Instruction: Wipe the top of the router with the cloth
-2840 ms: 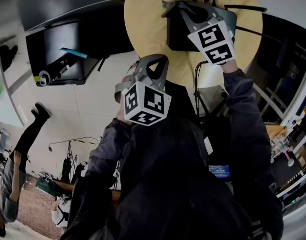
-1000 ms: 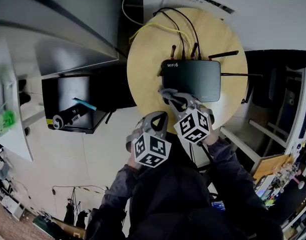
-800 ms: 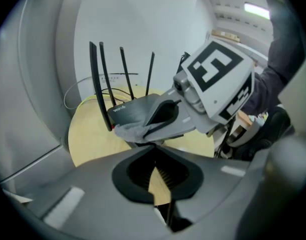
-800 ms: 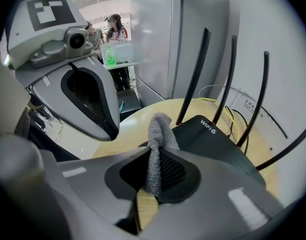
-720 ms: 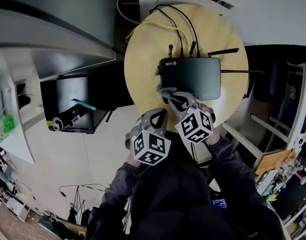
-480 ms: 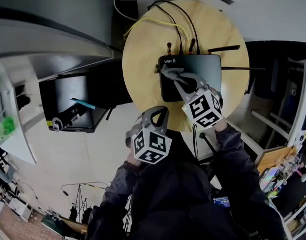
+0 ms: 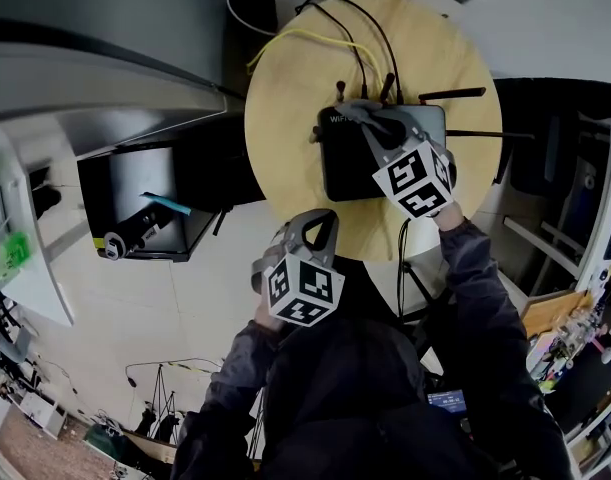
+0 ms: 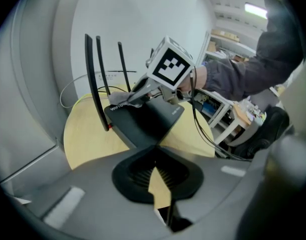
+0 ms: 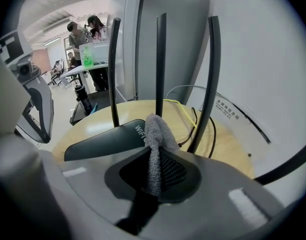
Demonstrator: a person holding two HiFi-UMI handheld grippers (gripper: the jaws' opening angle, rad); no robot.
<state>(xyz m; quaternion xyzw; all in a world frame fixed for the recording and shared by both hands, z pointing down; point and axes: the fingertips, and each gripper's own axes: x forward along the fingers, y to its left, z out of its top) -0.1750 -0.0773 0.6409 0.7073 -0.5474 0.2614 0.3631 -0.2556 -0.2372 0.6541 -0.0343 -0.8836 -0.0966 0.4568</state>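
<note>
Since the previous frames the right gripper [image 7: 368, 120] has travelled across the router [image 7: 347, 171], from its near edge to the far edge by the antennas [image 9: 161, 59]. Its jaws are clamped on the grey cloth [image 9: 154, 139]; a fold of cloth sticks out past the tips and rests on the router's dark top, near the printed corner. The router lies flat on the round wooden table [image 7: 285, 98], cables [image 7: 297, 38] leading off behind it. The left gripper [image 7: 313, 236] is unmoved, off the table edge, jaws together with nothing in them.
</note>
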